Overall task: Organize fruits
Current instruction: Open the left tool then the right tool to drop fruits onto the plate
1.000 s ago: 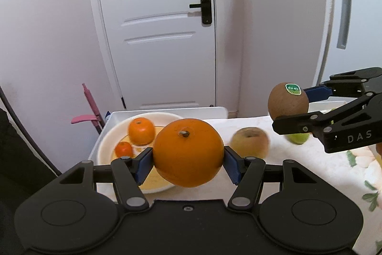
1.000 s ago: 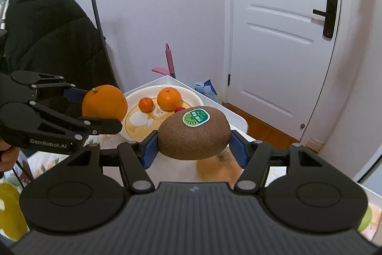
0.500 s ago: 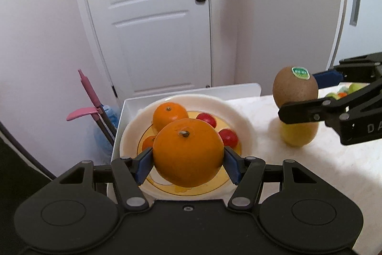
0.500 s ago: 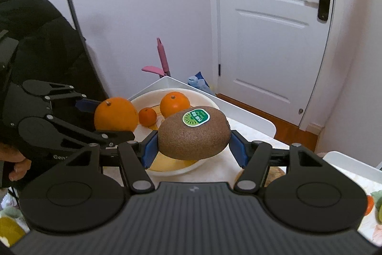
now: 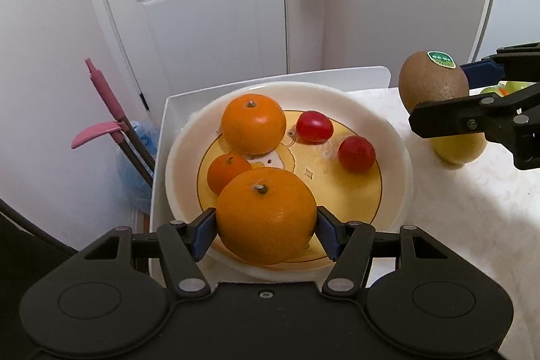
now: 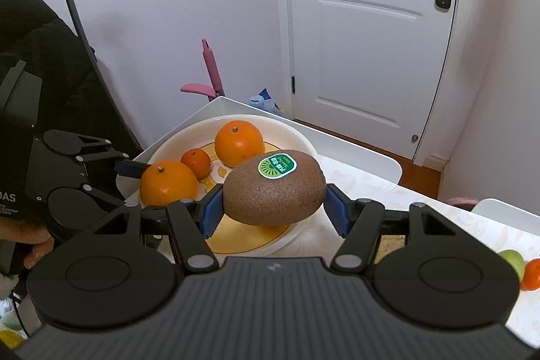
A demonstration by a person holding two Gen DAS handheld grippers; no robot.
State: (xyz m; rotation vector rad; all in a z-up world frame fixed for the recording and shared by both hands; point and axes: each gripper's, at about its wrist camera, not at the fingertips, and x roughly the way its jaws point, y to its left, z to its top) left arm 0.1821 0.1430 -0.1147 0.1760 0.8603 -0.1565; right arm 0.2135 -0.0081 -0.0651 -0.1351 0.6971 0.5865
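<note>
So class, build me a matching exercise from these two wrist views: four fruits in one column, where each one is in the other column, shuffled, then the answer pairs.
Column 1
1. large orange
2. kiwi with green sticker
3. two red tomatoes
4. yellow-green fruit

Column 2
A. standing on the tablecloth, beside the plate
B. held in the right gripper
C. lying on the plate
D. held in the left gripper, over the plate

Pairs: 1-D, 2-B, 3-C, 4-A
</note>
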